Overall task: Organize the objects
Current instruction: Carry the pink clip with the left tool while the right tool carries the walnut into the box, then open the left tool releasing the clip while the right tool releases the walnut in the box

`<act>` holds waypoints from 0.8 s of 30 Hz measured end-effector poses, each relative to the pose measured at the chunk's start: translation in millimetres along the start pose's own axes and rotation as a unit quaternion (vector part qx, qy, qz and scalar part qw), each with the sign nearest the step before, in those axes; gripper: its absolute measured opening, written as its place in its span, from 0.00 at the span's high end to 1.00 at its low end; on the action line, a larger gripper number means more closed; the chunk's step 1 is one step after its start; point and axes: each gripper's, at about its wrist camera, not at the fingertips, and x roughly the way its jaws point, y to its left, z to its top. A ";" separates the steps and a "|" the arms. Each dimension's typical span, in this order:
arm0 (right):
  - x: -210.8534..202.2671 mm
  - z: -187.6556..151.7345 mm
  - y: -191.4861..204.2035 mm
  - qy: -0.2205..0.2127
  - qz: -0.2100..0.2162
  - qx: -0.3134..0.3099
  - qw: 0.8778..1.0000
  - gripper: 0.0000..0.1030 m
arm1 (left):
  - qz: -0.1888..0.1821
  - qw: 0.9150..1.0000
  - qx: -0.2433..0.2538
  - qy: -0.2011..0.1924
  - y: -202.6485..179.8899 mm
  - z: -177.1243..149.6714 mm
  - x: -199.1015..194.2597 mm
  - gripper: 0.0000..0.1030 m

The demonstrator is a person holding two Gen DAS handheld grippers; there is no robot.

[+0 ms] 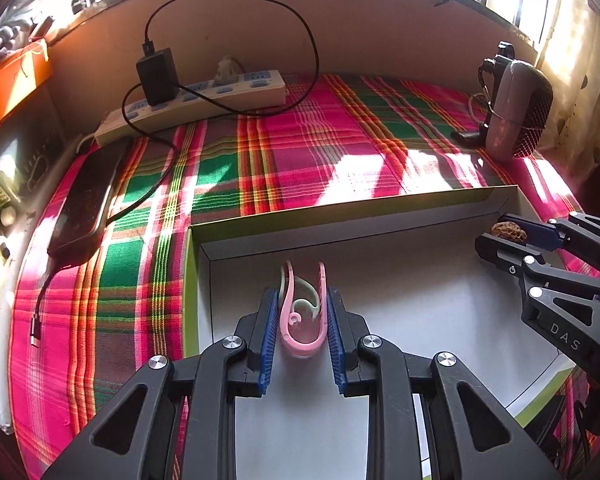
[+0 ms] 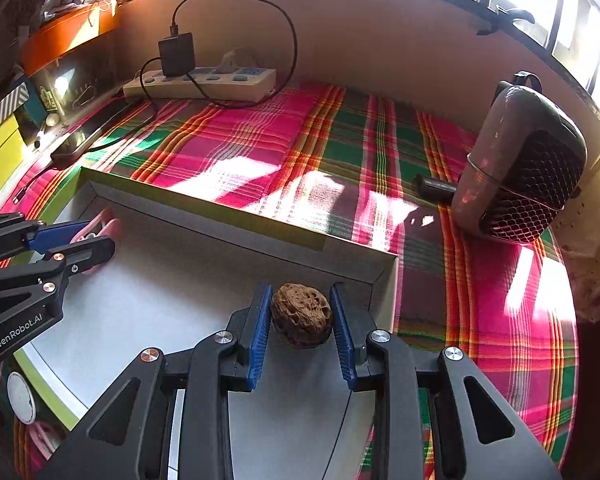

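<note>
Right now both grippers are loaded and hanging over the shallow white cardboard box w/ green outer rim, so the step in hand looks like the drop-off: things go into the box.

Left gripper: jaws clenched on a pink plastic loop-shaped clip that has a pale green curled piece tucked in it; blue pads press both sides. It sits over the box floor near the left wall, a bit back from the far wall. Whether the clip touches the floor I can't tell.

Right gripper: jaws grasping a brown wrinkled walnut, pads tight on each side, close to the box's far right corner.

Next move, prob.: lower each item to the floor, then ease the jaws apart. The walnut is round and could roll, so set it down low before release; the corner walls would stop it anyway.

Room and edges: mid box floor is bare, plenty of space btw the two grippers, which are well apart. The far wall stands just beyond the walnut and the right wall beside it, so retreat up and toward the near side. On the pink-green plaid cloth over the table, the grey mesh-fronted speaker-like device sits far right and the white power strip far left, both clear of the box.
</note>
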 end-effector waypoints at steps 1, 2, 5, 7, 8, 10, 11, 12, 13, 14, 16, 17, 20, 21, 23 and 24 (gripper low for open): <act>0.2 0.3 0.1 0.000 -0.002 0.000 1.000 0.70 | 0.001 1.000 0.001 0.000 0.1 -0.3 -0.2 0.79; 0.4 0.3 0.6 0.001 -0.003 -0.001 1.000 0.70 | 0.001 1.000 0.001 0.000 0.2 -0.1 -0.1 0.79; 0.8 0.5 1.5 0.001 -0.008 -0.001 1.000 0.70 | 0.001 1.000 0.001 0.000 0.3 -0.4 -0.2 0.79; 1.0 0.3 1.6 0.001 -0.008 -0.002 1.000 0.70 | 0.003 1.000 0.001 0.000 0.7 -0.4 0.3 0.79; 0.8 0.0 1.6 0.001 -0.009 -0.002 1.000 0.70 | 0.004 1.000 0.000 -0.001 0.7 -0.6 0.4 0.79; 0.9 0.1 1.7 0.001 -0.009 -0.002 1.000 0.70 | 0.006 1.000 -0.001 0.000 0.7 -0.9 0.5 0.79; 1.0 0.0 1.6 0.001 -0.010 -0.003 1.000 0.70 | 0.006 1.000 -0.001 -0.001 0.6 -1.1 0.4 0.79; 1.2 0.0 1.7 0.000 -0.010 -0.003 1.000 0.70 | 0.006 1.000 -0.001 -0.001 0.7 -1.3 0.3 0.79; 1.2 -0.2 1.7 0.000 -0.010 -0.002 1.000 0.70 | 0.006 1.000 -0.001 0.000 0.6 -1.4 0.3 0.79; 1.3 -0.3 1.9 0.000 -0.009 -0.002 1.000 0.70 | 0.005 1.000 -0.002 0.000 0.8 -1.5 0.3 0.79; 0.6 -0.5 1.6 -0.001 -0.009 0.000 1.000 0.67 | 0.005 1.000 -0.003 0.000 0.8 -1.9 -0.3 0.79; -0.4 -0.9 1.4 -0.003 -0.009 0.002 1.000 0.64 | 0.004 1.000 -0.004 0.000 0.8 -2.1 -0.9 0.78; -4.1 -1.7 1.3 -0.007 -0.008 0.005 1.000 0.57 | 0.003 1.000 -0.005 -0.002 0.6 -2.9 -3.5 0.75; -5.7 -2.0 1.5 -0.009 -0.008 0.005 1.000 0.56 | 0.001 1.000 -0.005 -0.003 0.5 -3.1 -4.8 0.74; -8.2 -2.7 1.7 -0.011 -0.010 0.006 1.000 0.56 | -0.002 1.000 -0.006 -0.005 0.2 -3.2 -8.0 0.74; -9.3 -2.9 1.9 -0.013 -0.010 0.006 1.000 0.56 | -0.002 1.000 -0.006 -0.008 -0.3 -3.3 -10.0 0.73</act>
